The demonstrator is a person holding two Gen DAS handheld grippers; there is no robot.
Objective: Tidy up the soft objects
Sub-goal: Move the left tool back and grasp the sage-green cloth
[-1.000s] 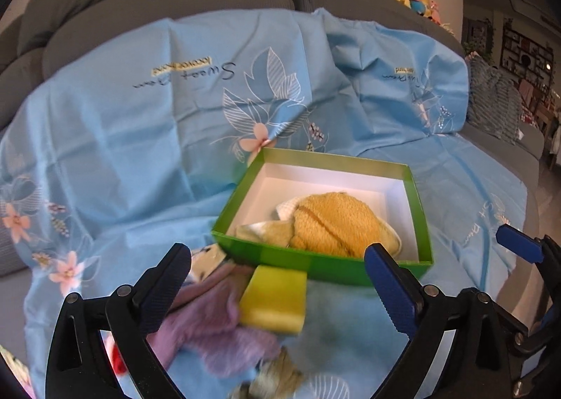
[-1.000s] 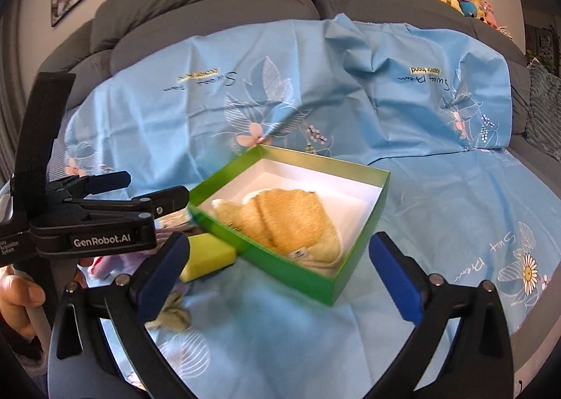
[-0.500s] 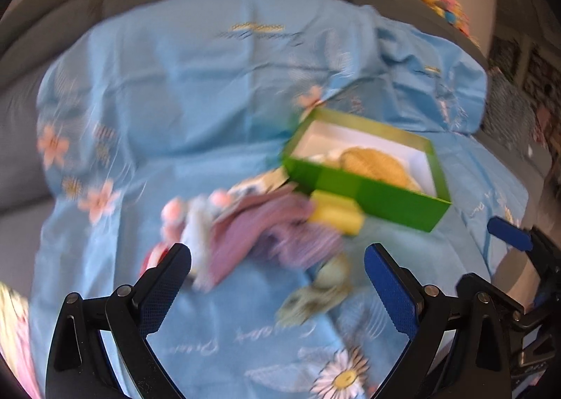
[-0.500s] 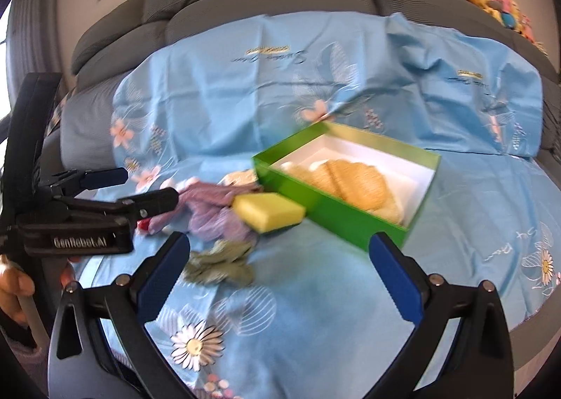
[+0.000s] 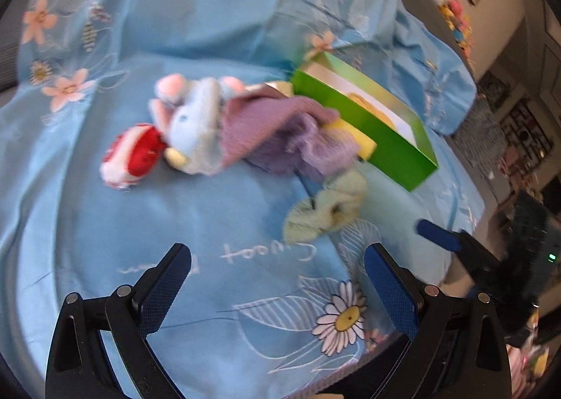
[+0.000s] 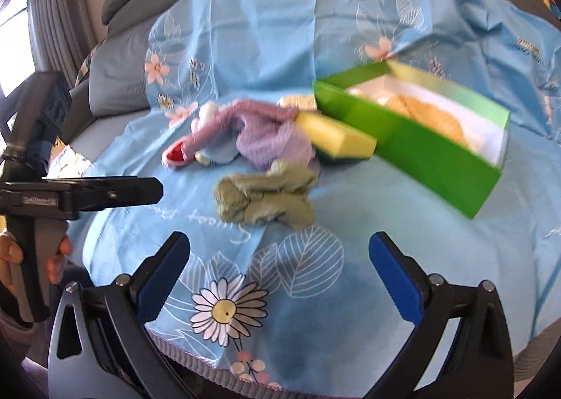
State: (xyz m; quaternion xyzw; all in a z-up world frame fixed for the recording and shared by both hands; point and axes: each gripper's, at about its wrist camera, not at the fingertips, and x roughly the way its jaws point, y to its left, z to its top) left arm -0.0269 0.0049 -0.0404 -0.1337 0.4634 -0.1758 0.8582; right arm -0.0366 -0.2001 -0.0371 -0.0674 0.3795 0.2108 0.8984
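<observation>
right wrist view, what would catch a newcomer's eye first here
The bright green box on the right of the blue floral sheet, with a tan knitted item inside. Left of it lies a jumble: a yellow sponge touching the box, a purple cloth, and a green cloth nearest the open right gripper.

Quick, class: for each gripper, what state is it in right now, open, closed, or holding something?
Left gripper: open, jaws wide apart, holding nothing.
Right gripper: open, jaws wide apart, holding nothing.
</observation>
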